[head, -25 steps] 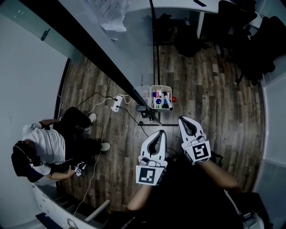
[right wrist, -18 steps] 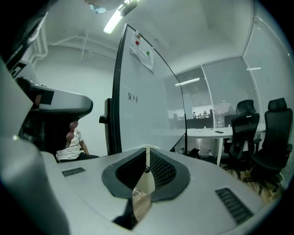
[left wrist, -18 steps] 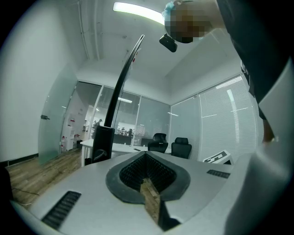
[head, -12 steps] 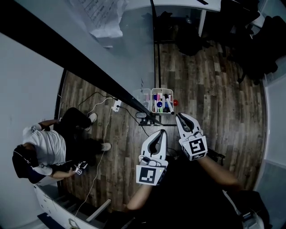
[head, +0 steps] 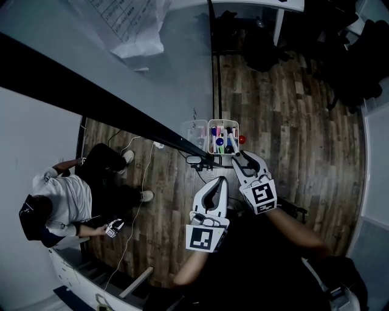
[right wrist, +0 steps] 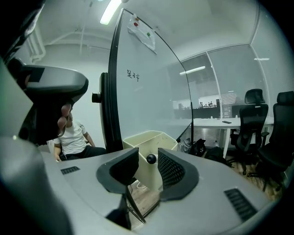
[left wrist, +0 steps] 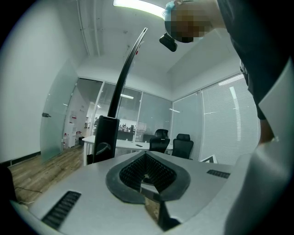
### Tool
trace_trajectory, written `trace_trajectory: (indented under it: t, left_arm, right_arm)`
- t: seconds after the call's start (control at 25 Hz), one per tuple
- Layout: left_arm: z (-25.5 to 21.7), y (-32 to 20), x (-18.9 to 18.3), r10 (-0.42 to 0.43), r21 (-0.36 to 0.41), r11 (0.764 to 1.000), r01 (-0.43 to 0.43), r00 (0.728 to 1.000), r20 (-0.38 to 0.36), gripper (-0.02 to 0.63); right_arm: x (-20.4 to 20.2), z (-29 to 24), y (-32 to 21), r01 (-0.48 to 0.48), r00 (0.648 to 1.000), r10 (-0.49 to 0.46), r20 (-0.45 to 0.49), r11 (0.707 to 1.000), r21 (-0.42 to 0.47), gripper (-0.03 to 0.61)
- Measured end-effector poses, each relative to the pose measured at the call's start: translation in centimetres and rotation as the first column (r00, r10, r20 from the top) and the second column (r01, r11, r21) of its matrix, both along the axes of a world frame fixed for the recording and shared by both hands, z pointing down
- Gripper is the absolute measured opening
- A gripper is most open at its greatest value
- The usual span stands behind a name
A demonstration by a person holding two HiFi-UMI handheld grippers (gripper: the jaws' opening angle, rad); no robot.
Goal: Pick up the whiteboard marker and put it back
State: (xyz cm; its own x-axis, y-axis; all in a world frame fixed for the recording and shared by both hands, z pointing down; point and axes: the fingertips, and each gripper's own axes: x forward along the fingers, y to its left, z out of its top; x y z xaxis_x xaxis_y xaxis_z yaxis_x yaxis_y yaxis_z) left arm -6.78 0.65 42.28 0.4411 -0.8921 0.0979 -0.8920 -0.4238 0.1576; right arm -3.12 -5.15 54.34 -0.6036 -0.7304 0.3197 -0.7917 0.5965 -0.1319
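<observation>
1. A dark wood-plank floor (head: pixel 285 109) ran across the room.
2. Glass partition walls (left wrist: pixel 154 114) closed it in, with slatted blinds (left wrist: pixel 223 117) along one side.
3. Black office chairs (right wrist: pixel 251 117) stood beside a long white table (right wrist: pixel 216 122).
4. A strip light (right wrist: pixel 109 12) glowed on the white ceiling (right wrist: pixel 202 23).

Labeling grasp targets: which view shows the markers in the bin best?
Head view: it looks down into the bin, so the markers show. Right gripper view gives only the bin's outer wall; left gripper view shows neither.
</observation>
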Motion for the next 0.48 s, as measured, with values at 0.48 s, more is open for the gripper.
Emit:
trace_trajectory:
  t: [0.48]
  left_arm:
    - [0.1, -0.4, -0.5, -0.014, -0.007, 1.000, 0.014, 1.000, -0.012, 0.003]
  right_arm:
    - [0.5, 1.2, -0.9, -0.014, 0.999, 0.014, -0.029, 1.000, 0.000, 0.118]
